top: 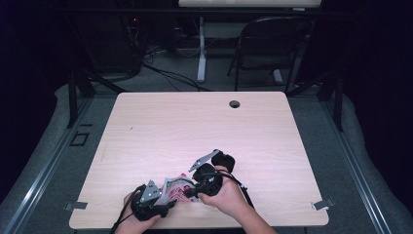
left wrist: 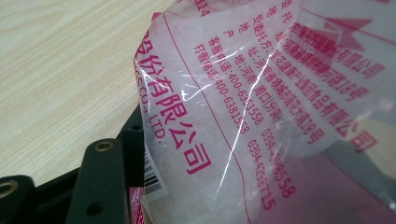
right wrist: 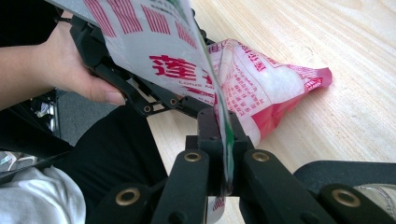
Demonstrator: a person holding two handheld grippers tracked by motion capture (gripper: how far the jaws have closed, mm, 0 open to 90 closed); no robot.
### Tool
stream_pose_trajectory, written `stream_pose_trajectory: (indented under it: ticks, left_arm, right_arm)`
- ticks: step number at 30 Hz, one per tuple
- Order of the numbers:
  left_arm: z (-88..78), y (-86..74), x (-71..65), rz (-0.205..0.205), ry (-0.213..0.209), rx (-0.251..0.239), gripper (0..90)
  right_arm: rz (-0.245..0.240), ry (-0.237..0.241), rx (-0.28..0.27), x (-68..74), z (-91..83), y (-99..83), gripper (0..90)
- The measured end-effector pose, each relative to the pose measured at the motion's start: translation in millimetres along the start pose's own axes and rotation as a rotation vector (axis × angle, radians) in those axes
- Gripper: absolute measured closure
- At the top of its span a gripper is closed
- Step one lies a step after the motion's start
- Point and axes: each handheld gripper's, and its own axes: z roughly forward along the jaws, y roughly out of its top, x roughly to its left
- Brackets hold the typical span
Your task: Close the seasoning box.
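A clear plastic bag (top: 176, 187) with pink print and white contents lies near the table's front edge between my two grippers. My right gripper (right wrist: 223, 116) is shut on the bag's upper sheet (right wrist: 163, 51), which rises edge-on between its jaws. The bag's filled end (right wrist: 275, 84) rests on the table. My left gripper (top: 148, 199) is held by a hand at the bag's left side. In the left gripper view its left finger (left wrist: 133, 140) stands far out to the side against the bag (left wrist: 261, 107), and the bag hides the other jaw.
The light wooden table (top: 195, 126) has a cable hole (top: 234, 104) near its far edge. A folding chair (top: 268, 44) and a desk leg (top: 201, 48) stand behind it. Both hands and the grippers' cables are at the front edge.
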Motion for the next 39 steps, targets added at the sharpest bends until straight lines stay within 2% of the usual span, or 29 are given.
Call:
stream_pose_trajectory:
  ticks: [11,12,14,15,16,19,21,23,24,27,28,36,39]
  left_arm:
    - [0.1,-0.4,-1.6,0.005,0.015,0.004,41.9]
    - [0.2,-0.3,-1.0,0.003,0.001,0.006,40.9]
    - [0.4,-0.3,-0.9,0.005,-0.004,0.008,38.7]
    - [0.4,-0.1,-0.9,0.009,-0.003,0.01,37.8]
    - [0.7,-0.2,-1.6,0.012,-0.001,0.01,36.4]
    - [0.6,-0.1,-1.3,0.012,-0.004,0.012,35.5]
    - [0.6,-0.1,-1.1,0.012,-0.008,0.012,35.5]
    - [0.6,-0.1,-1.1,0.012,-0.007,0.012,35.7]
    - [0.6,-0.1,-0.9,0.009,-0.008,0.011,36.1]
    - [0.5,-0.2,-0.5,0.005,-0.003,0.008,37.3]
    - [0.5,-0.3,-0.5,-0.003,0.0,0.006,37.9]
    - [-0.2,-0.5,0.2,-0.013,0.007,0.003,42.5]
    - [-0.4,-0.5,0.3,-0.003,0.011,0.002,44.1]
  right_arm:
    - [0.005,0.001,-0.007,-0.9,-0.7,0.2,90.0]
    - [0.006,0.053,-0.004,-2.9,-1.6,0.3,90.0]
    - [0.02,0.05,-0.021,-1.8,-1.2,0.3,90.0]
    - [0.011,0.053,-0.025,-2.5,-1.1,0.5,90.0]
    - [0.02,-0.002,-0.033,0.0,-0.6,0.4,90.0]
    - [0.006,-0.011,-0.03,-0.2,-2.0,1.8,90.0]
    - [0.014,-0.012,-0.053,0.8,-0.9,1.6,90.0]
    - [0.017,-0.016,-0.052,1.0,-1.4,2.2,90.0]
    - [0.004,-0.017,-0.038,0.0,-2.5,2.9,90.0]
    - [0.013,-0.024,-0.065,1.7,-1.6,3.0,90.0]
    - [-0.003,-0.029,-0.053,1.5,-2.7,4.2,90.0]
    - [-0.006,-0.04,-0.071,2.7,-3.6,7.0,90.0]
    - [-0.002,-0.045,-0.078,3.6,-4.0,7.6,90.0]
